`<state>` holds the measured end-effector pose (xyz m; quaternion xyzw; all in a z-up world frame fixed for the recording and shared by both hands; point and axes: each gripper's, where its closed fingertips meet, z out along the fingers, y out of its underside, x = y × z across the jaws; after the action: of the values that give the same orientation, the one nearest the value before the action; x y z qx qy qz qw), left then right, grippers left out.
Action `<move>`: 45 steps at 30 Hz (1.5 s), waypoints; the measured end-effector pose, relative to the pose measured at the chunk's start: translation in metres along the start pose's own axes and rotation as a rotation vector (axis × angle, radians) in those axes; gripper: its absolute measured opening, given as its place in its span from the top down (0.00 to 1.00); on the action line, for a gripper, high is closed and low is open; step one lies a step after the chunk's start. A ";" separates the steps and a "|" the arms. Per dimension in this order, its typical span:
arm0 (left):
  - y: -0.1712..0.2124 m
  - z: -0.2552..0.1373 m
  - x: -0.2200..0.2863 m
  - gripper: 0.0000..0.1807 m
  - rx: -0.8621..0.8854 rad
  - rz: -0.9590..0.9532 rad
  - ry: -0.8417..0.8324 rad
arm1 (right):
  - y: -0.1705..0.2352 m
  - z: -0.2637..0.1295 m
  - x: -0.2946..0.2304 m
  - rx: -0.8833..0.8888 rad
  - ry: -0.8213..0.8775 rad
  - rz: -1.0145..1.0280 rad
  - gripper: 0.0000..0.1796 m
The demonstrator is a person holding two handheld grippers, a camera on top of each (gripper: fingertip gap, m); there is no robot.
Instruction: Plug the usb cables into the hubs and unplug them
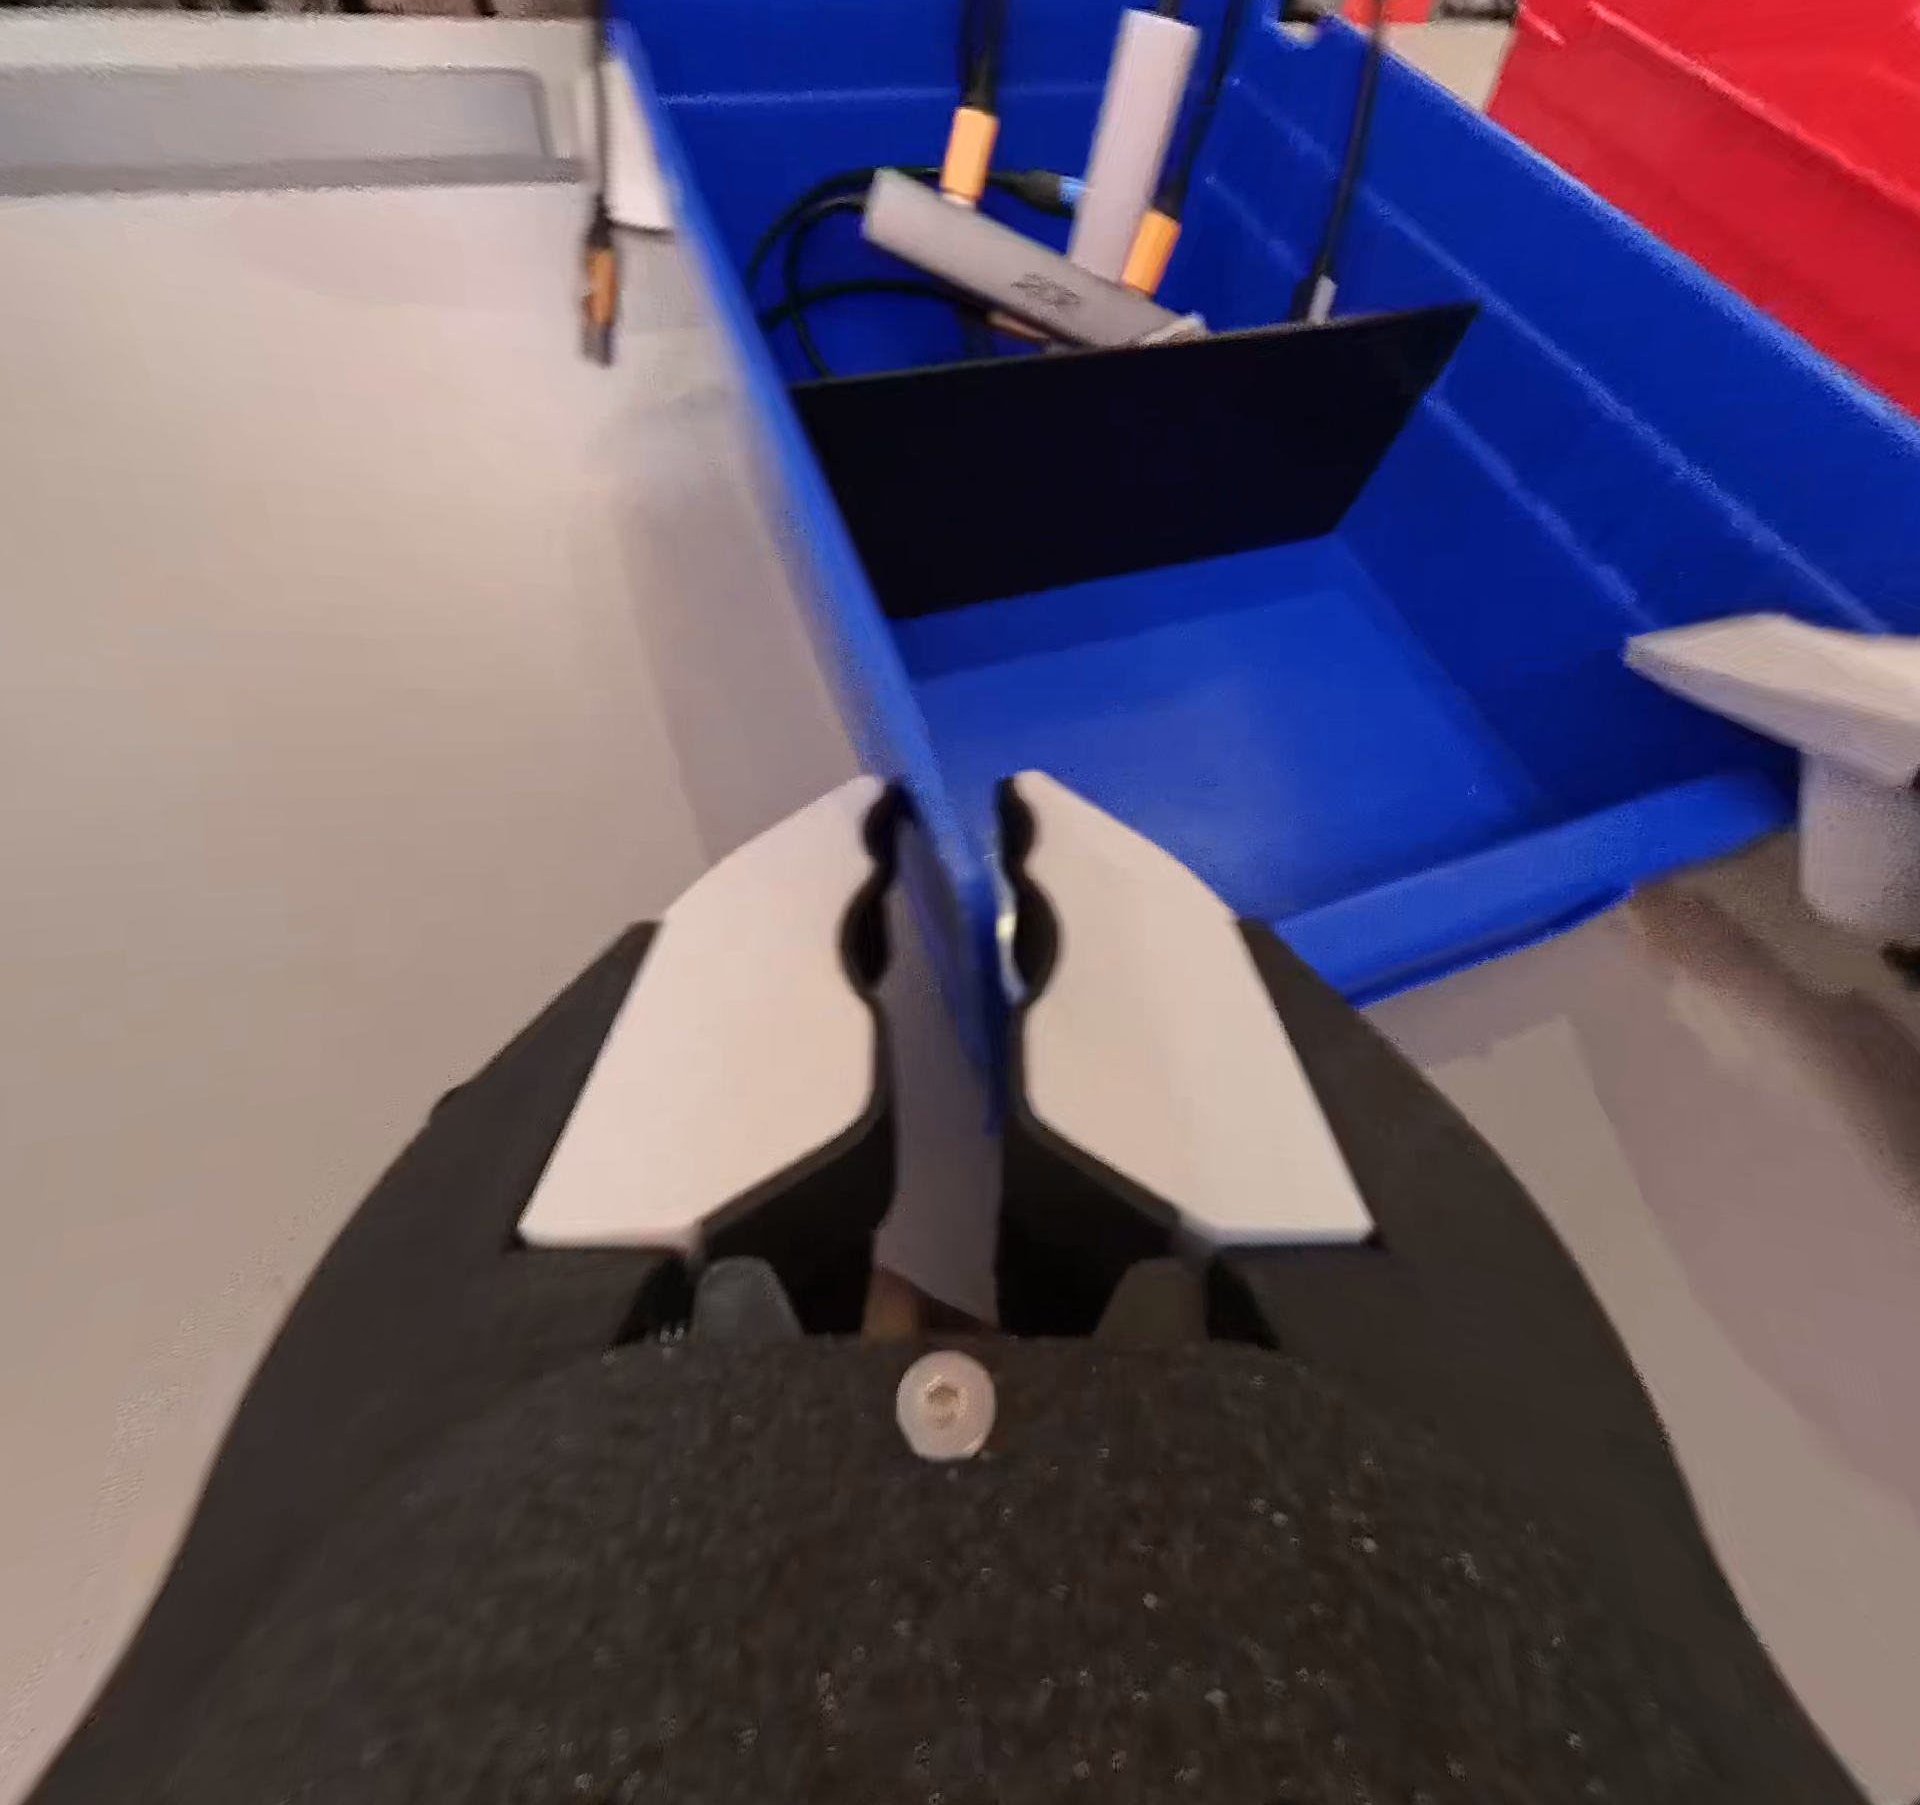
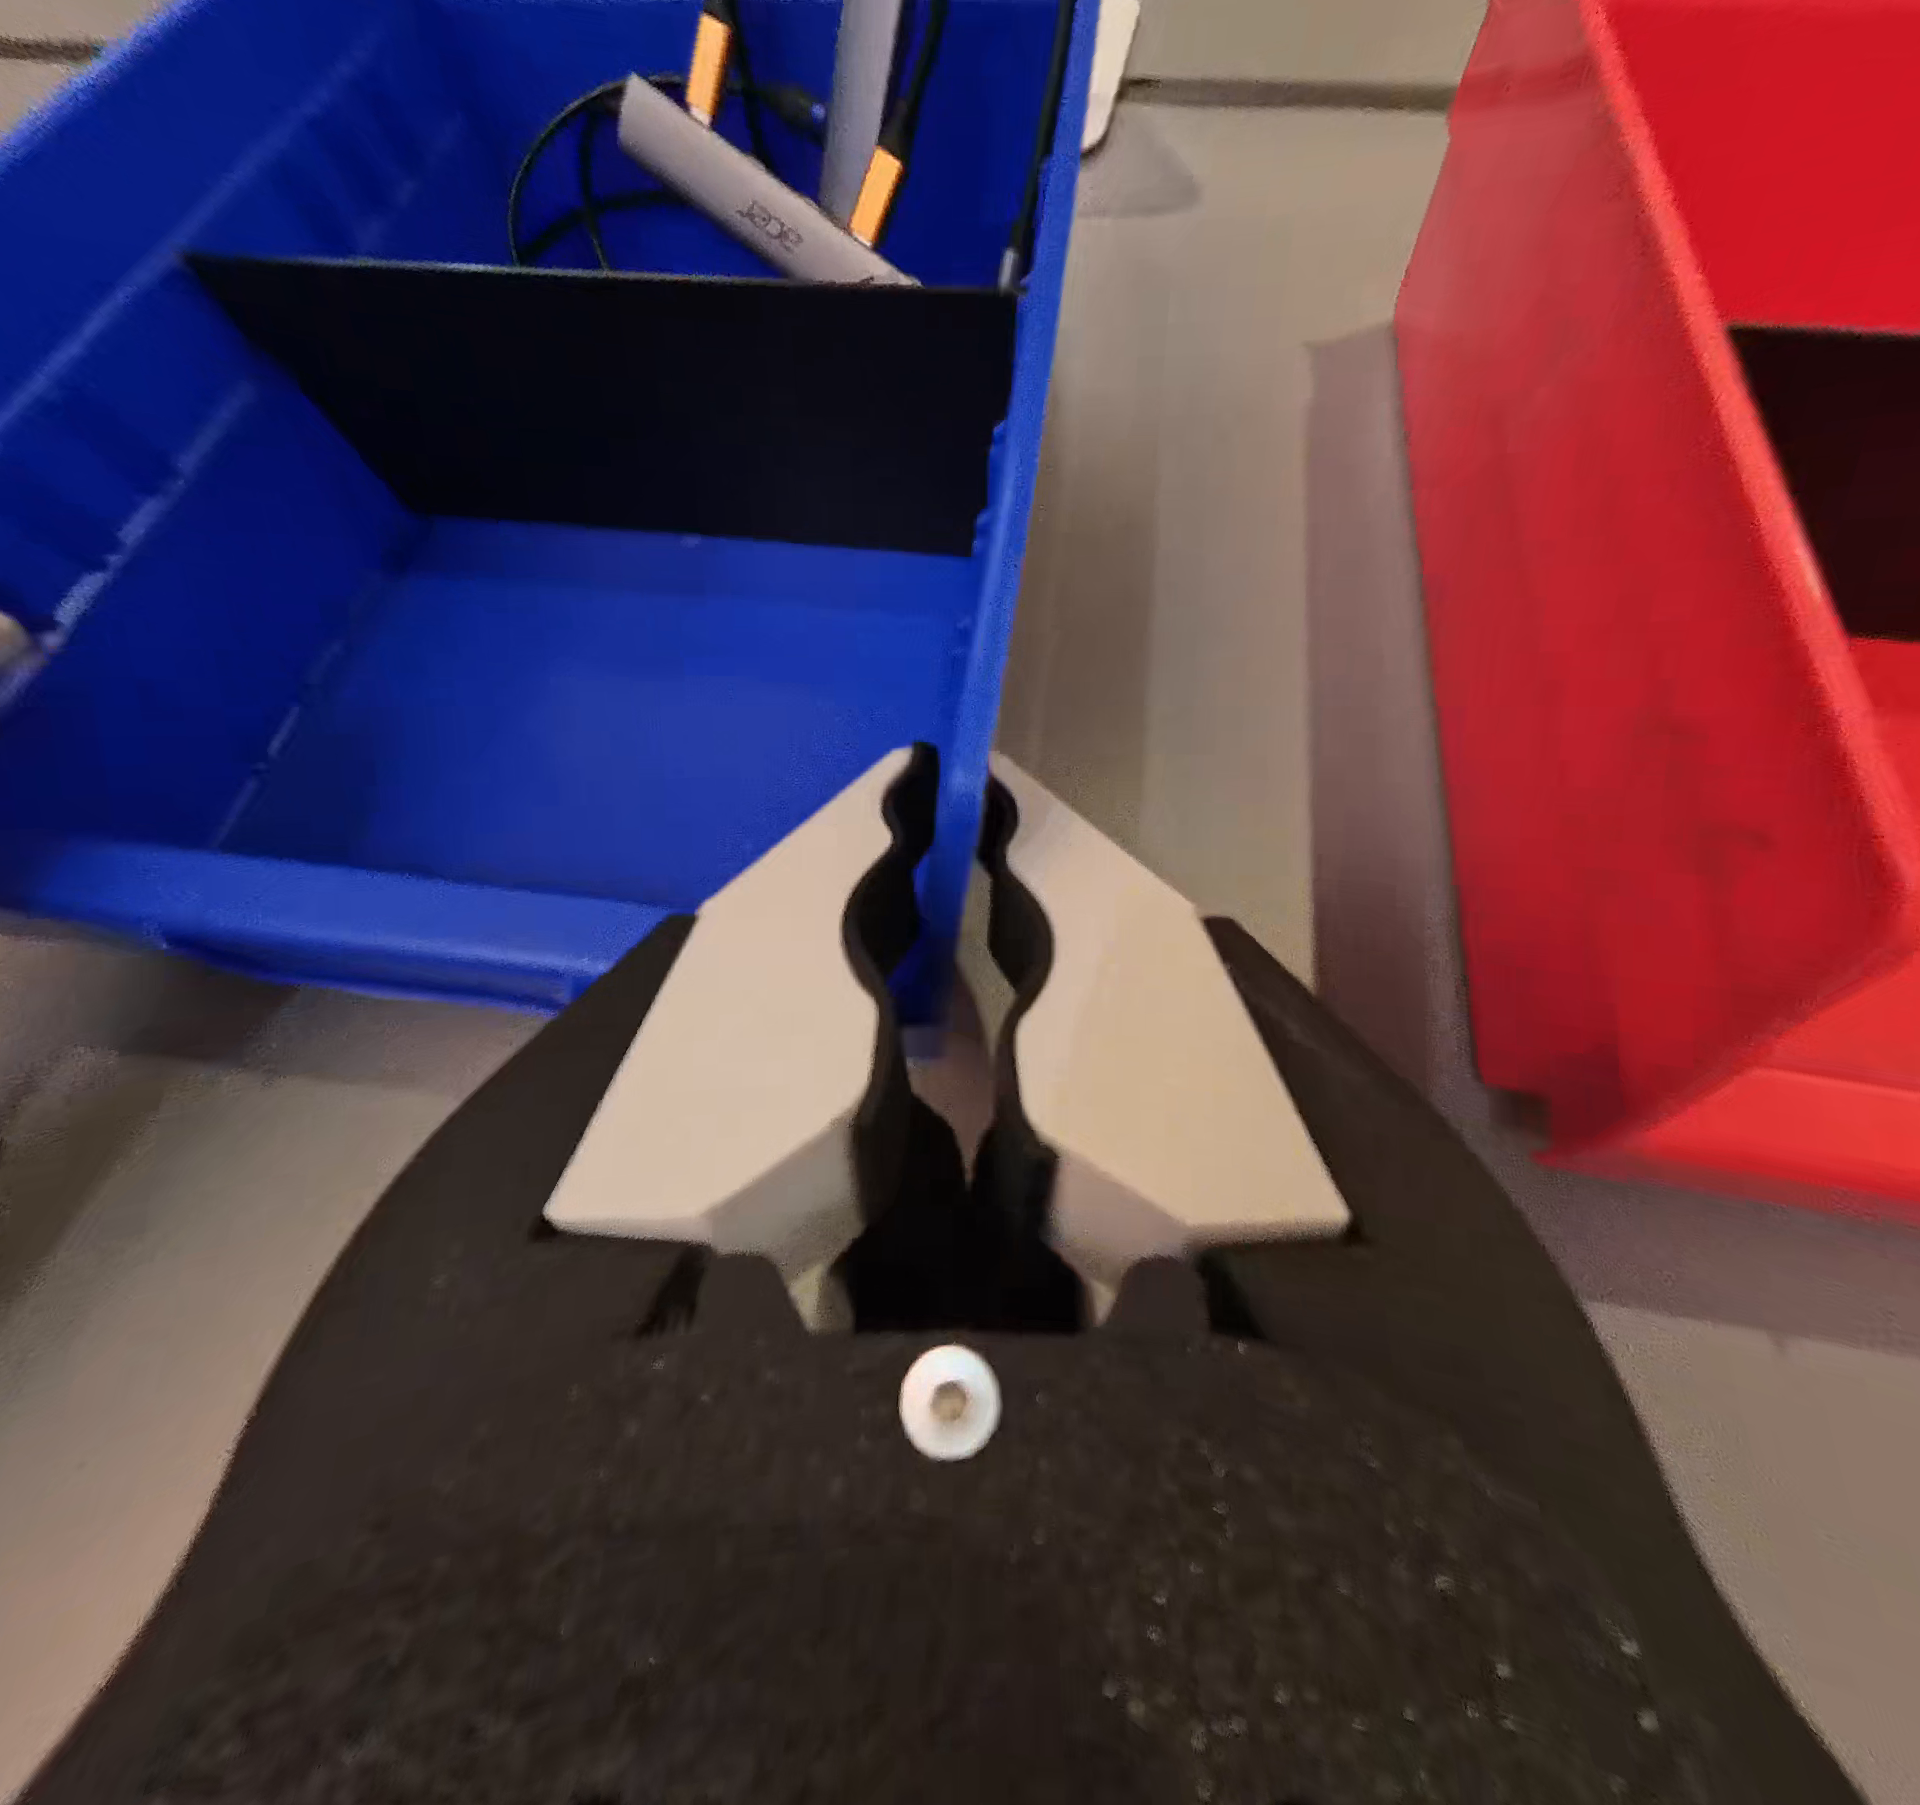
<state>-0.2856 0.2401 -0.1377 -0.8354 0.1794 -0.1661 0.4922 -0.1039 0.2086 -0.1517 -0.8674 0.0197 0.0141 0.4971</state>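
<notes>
Gripping the blue bin [image 1: 1621, 467] from both sides: left tongs [image 1: 951, 799] are closed on its left wall near the front corner, right tongs [image 2: 956, 779] closed on its right wall. Both views are motion-blurred. Behind the black divider [image 2: 623, 394], two grey hubs [image 2: 727, 186] lie in the rear compartment with orange-ended usb cables [image 2: 709, 72] reaching them; the divider hides their lower ends, so plug seating cannot be judged. A red bin [image 2: 1662, 612], cut off, sits on the worktop [image 1: 312, 612].

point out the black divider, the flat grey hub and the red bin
black divider [image 2: 623, 405]: right wrist view, middle of its face
flat grey hub [image 2: 717, 186]: right wrist view, its top side
red bin [image 2: 1610, 664]: right wrist view, its near side wall
</notes>
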 end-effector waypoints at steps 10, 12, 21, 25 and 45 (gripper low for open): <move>-0.004 -0.033 -0.063 0.98 -0.015 -0.033 -0.143 | -0.028 -0.012 -0.067 0.082 0.065 -0.085 0.98; -0.008 -0.048 -0.089 0.98 -0.002 -0.013 -0.172 | -0.031 -0.008 -0.097 0.087 0.031 -0.081 0.98; -0.001 -0.089 -0.238 0.99 0.007 0.026 -0.294 | -0.021 0.028 -0.246 0.038 -0.085 -0.172 0.97; 0.012 -0.090 -0.274 0.98 0.005 -0.072 -0.270 | -0.026 0.039 -0.276 0.043 -0.090 -0.189 0.97; -0.026 -0.153 -0.281 0.86 0.344 -0.227 -0.395 | 0.047 -0.085 -0.166 -0.051 -0.877 -0.314 0.76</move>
<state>-0.5990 0.2651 -0.0725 -0.7707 -0.0452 -0.0822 0.6303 -0.2714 0.1147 -0.1421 -0.7838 -0.3241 0.3048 0.4332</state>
